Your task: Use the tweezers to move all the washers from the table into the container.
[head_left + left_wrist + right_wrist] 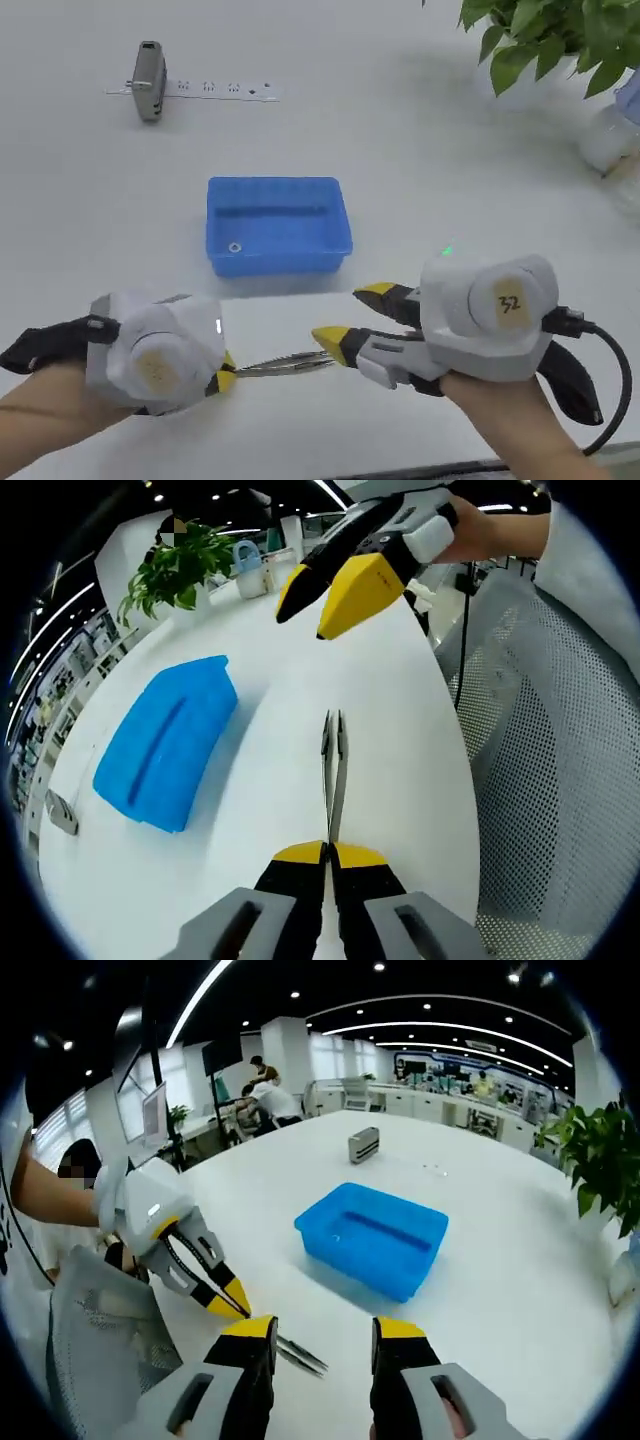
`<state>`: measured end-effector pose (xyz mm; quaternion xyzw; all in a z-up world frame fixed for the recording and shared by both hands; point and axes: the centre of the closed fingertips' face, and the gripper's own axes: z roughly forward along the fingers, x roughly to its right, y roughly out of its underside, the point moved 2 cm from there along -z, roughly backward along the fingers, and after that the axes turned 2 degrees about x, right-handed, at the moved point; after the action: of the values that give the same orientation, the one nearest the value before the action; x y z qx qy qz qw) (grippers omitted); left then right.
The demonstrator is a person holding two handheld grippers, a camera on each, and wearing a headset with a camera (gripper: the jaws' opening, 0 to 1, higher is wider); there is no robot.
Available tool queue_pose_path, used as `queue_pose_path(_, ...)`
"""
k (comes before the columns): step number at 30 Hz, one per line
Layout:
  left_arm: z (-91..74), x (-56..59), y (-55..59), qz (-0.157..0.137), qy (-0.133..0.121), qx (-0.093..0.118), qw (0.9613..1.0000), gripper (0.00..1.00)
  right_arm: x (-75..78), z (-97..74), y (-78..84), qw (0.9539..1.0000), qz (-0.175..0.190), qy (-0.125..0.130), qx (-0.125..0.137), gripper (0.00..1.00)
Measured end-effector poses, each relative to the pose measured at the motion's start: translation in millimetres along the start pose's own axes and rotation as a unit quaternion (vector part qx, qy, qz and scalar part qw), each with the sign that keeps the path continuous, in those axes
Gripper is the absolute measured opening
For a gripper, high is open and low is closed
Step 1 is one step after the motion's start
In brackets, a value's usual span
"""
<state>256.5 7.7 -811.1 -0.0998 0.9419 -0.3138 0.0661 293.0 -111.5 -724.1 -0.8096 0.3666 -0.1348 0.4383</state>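
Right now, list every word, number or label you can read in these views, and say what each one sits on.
"32": handwritten on the round sticker on the back of the right tongs.
The second sticker, on the back of the left tongs: too blurred to read.
The power strip: any marks on it are too small to read.
No other text is legible.

The left gripper (225,376) is low over the near edge of the tabletop and points to the right. Its jaws are pressed together on the handle end of the tweezers (285,364). The right gripper (350,315) faces it from the right side with its jaws spread apart. Both bare forearms enter from the near edge.
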Motion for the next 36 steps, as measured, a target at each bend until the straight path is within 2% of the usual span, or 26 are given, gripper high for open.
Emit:
queue_pose_path(1,-2.5,0.3,2.0,-0.024,-0.005,-0.006,0.9997,0.01,4.6,-3.4,-4.5,0.9999,0.003,0.008,0.006,0.36)
queue_pose_path(2,-3.1,-2.4,2.1,-0.037,-0.016,-0.004,0.9992,0.05,7.8,-6.5,-8.6,0.9998,0.004,0.013,0.013,0.37)
queue_pose_path(3,-5.4,-1.3,5.2,-0.053,-0.013,-0.01,0.9985,0.12,11.4,-10.3,-13.9,0.9995,0.009,0.019,0.023,0.38)
queue_pose_path(4,-7.9,-2.4,7.2,-0.069,-0.02,-0.013,0.9973,0.14,13.6,-13.0,-17.4,0.9992,0.011,0.022,0.03,0.38)
queue_pose_path(5,-11.1,-5.8,6.6,-0.087,-0.037,-0.003,0.9955,0.17,15.3,-15.4,-21.3,0.9988,0.016,0.025,0.039,0.39)
queue_pose_path(7,-22.1,-8.8,7.1,-0.129,-0.054,0.014,0.99,0.2,19.0,-20.2,-25.8,0.9979,0.03,0.03,0.049,0.41)
queue_pose_path(8,-29.9,-14.3,6.7,-0.152,-0.077,0.026,0.9851,0.23,20.1,-21.5,-26.6,0.9975,0.035,0.032,0.052,0.43)
queue_pose_path(9,-35.2,-15.8,6.3,-0.165,-0.083,0.034,0.9822,0.25,22.3,-23.0,-27.6,0.9968,0.04,0.037,0.059,0.45)
queue_pose_path(10,-43.2,-19.3,6.6,-0.191,-0.098,0.044,0.9758,0.27,23.8,-23.9,-27.5,0.9963,0.044,0.041,0.061,0.47)
queue_pose_path(12,-55.4,-25.8,4.2,-0.217,-0.124,0.061,0.9663,0.34,24.3,-25.2,-26.1,0.9957,0.051,0.043,0.064,0.49)
queue_pose_path(13,-64.0,-29.2,0.9,-0.236,-0.137,0.075,0.9592,0.37,24.0,-26.0,-25.7,0.9952,0.059,0.043,0.065,0.51)
queue_pose_path(15,-75.3,-34.8,-4.0,-0.26,-0.159,0.099,0.9474,0.44,22.2,-27.5,-25.5,0.9945,0.066,0.043,0.069,0.55)
queue_pose_path(17,-88.5,-37.9,-10.8,-0.276,-0.177,0.121,0.9369,0.5,18.3,-30.1,-24.2,0.9945,0.063,0.045,0.07,0.56)
queue_pose_path(21,-104.1,-39.1,-14.7,-0.301,-0.199,0.132,0.9233,0.61,15.4,-34.0,-20.4,0.9938,0.068,0.051,0.071,0.59)
queue_pose_path(22,-105.9,-38.5,-15.7,-0.303,-0.201,0.136,0.9215,0.62,14.5,-34.3,-19.6,0.9936,0.071,0.051,0.072,0.6)
queue_pose_path(23,-109.6,-38.6,-17.4,-0.312,-0.212,0.142,0.9152,0.64,14.6,-34.5,-18.7,0.9932,0.075,0.053,0.072,0.61)
queue_pose_path(28,-118.8,-35.9,-21.7,-0.338,-0.225,0.153,0.9008,0.73,14.0,-36.4,-19.2,0.9923,0.079,0.057,0.077,0.64)
queue_pose_path(29,-120.6,-35.6,-22.7,-0.338,-0.227,0.156,0.9,0.74,14.8,-36.8,-19.6,0.9922,0.077,0.059,0.078,0.65)
queue_pose_path(30,-123.5,-36.1,-23.9,-0.34,-0.233,0.16,0.8969,0.74,15.7,-37.1,-19.5,0.9921,0.075,0.063,0.078,0.65)
queue_pose_path(36,-131.4,-37.5,-26.0,-0.343,-0.244,0.17,0.8911,0.8,18.4,-38.5,-19.2,0.9913,0.072,0.075,0.08,0.72)
